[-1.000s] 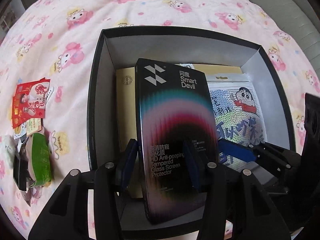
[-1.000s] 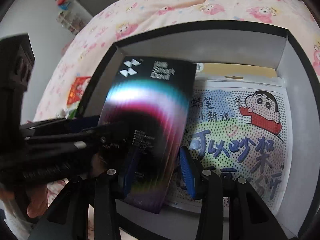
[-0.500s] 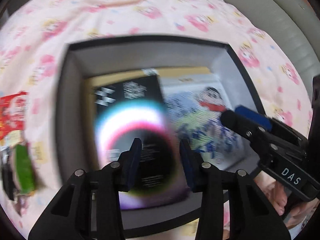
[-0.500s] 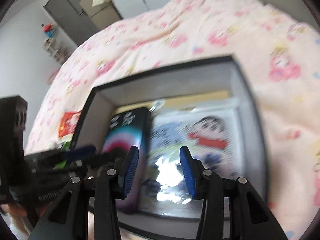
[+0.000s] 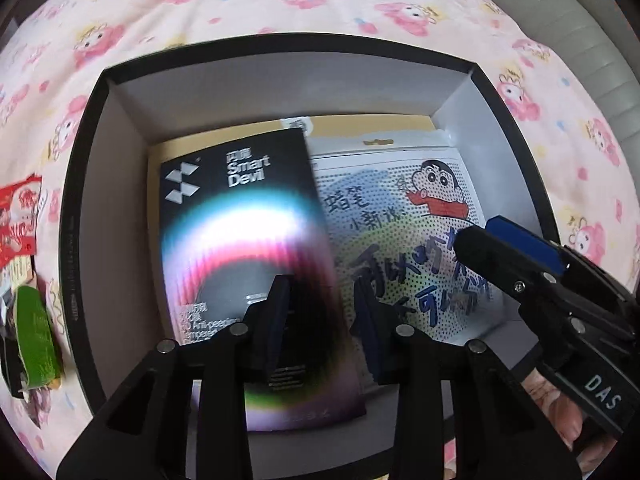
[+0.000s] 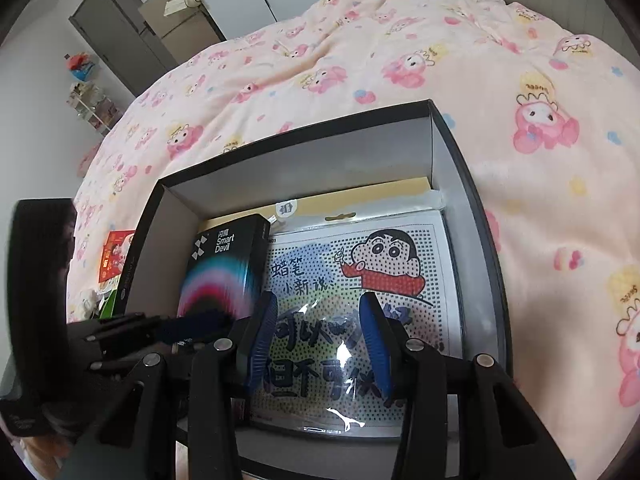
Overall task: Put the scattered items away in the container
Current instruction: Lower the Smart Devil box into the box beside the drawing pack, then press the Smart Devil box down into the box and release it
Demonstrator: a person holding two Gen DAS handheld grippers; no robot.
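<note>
A black open box (image 5: 100, 128) (image 6: 452, 140) sits on the pink cartoon bedspread. Inside it lie a black Smart Devil screen-protector box (image 5: 236, 216) (image 6: 224, 264), a cartoon-printed packet (image 5: 400, 232) (image 6: 360, 280) and a yellow sheet (image 5: 360, 122) beneath them. My left gripper (image 5: 324, 320) is open and empty above the near end of the black box. My right gripper (image 6: 320, 340) is open and empty above the cartoon packet; it also shows in the left wrist view (image 5: 520, 256).
Left of the box, on the bedspread, lie a red packet (image 5: 18, 216) (image 6: 114, 256) and a green-wrapped item (image 5: 36, 324). A grey headboard or wall runs along the right (image 5: 592, 24). A door and shelves stand beyond the bed (image 6: 120, 36).
The left gripper let go of the Smart Devil box, which now lies flat in the container. Both grippers pulled back and up; the right gripper moved off to the right.
</note>
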